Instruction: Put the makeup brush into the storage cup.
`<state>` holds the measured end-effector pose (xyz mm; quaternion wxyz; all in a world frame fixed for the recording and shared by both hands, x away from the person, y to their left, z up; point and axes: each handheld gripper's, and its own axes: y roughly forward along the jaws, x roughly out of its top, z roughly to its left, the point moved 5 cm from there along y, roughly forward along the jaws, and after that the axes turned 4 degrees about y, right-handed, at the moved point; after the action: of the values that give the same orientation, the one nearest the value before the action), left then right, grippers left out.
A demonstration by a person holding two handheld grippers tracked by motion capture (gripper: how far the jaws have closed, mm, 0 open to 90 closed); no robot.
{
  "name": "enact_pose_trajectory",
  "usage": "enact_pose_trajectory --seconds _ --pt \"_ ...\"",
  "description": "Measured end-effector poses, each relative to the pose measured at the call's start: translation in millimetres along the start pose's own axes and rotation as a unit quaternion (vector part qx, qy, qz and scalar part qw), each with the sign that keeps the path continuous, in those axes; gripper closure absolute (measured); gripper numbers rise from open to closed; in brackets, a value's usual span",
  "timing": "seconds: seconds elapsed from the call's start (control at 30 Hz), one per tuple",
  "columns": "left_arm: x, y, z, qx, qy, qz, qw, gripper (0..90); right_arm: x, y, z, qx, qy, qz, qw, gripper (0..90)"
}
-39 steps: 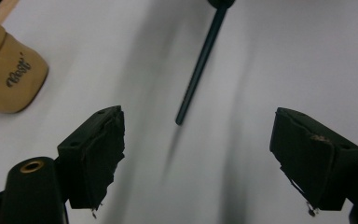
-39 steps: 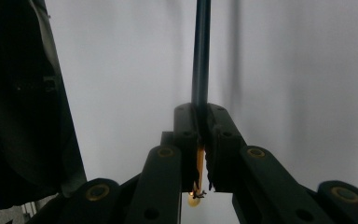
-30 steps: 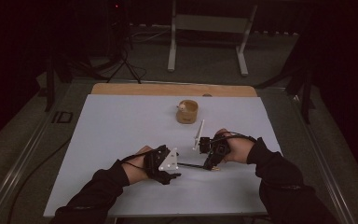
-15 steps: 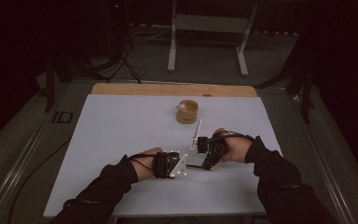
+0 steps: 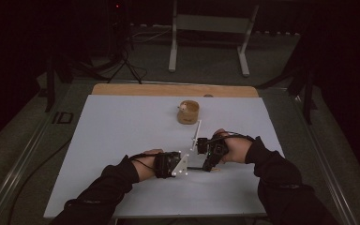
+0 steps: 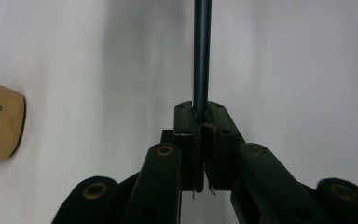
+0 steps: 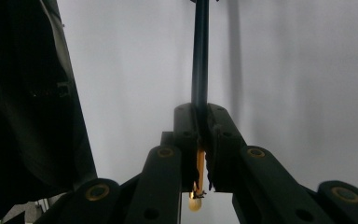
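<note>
2 grippers grip the pencil (image 6: 202, 51); left gripper (image 6: 201, 122) just closed.

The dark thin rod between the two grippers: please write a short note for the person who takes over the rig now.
Left gripper: jaws just closed, now shut on the dark rod.
Right gripper: shut on the same rod's other end, which has a yellow part.
The rod runs level between the two grippers, low over the white table.
A tan cup stands farther back, untouched.
Done: both ends gripped.
Left: what follows is unclear; probably pulling the rod apart.
</note>
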<state>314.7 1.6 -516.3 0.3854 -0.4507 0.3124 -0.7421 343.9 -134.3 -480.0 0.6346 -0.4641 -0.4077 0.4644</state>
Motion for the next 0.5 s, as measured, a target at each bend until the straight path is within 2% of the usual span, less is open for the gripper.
enact_pose_trajectory --seconds 0.1,0.2,0.27,0.3,0.33,0.37,0.4,0.47,0.5 --pt "0.0 0.4 0.3 -0.011 0.005 0.011 0.9999 86.2 0.9 0.3 0.4 0.004 0.004 -0.001 1.0000 83.7" --pt "0.3 1.0 1.0 -0.006 0.016 0.017 0.9997 86.3 1.7 2.5 -0.9 0.001 0.007 -0.002 1.0000 83.5" --pt "-0.4 1.2 1.8 -0.003 0.011 0.025 0.9996 86.4 1.3 3.4 -0.6 0.001 0.010 -0.002 0.9999 82.6" --pt "-0.6 1.0 2.8 0.000 0.010 0.024 0.9997 86.4 1.7 3.2 -1.6 -0.007 0.009 -0.008 0.9999 81.8" --pt "-1.0 0.6 3.1 0.000 0.007 0.026 0.9996 86.4 1.3 3.2 -1.9 -0.010 0.016 -0.008 0.9998 75.3" --pt "-1.8 0.1 3.9 0.012 0.005 0.029 0.9995 86.4 0.7 3.3 -2.2 -0.013 0.016 -0.007 0.9998 72.3" --pt "-2.3 -0.3 4.0 0.008 0.000 0.031 0.9995 86.5 0.4 2.1 -4.0 -0.022 0.017 -0.018 0.9994 65.7" --pt "-4.1 -0.3 4.6 0.012 -0.004 0.036 0.9993 86.5 0.1 0.3 -5.1 -0.022 0.026 -0.033 0.9989 56.6" --pt "-5.0 -0.4 4.4 0.009 -0.007 0.040 0.9991 86.5 -0.2 -1.3 -6.4 -0.028 0.029 -0.040 0.9984 54.4"
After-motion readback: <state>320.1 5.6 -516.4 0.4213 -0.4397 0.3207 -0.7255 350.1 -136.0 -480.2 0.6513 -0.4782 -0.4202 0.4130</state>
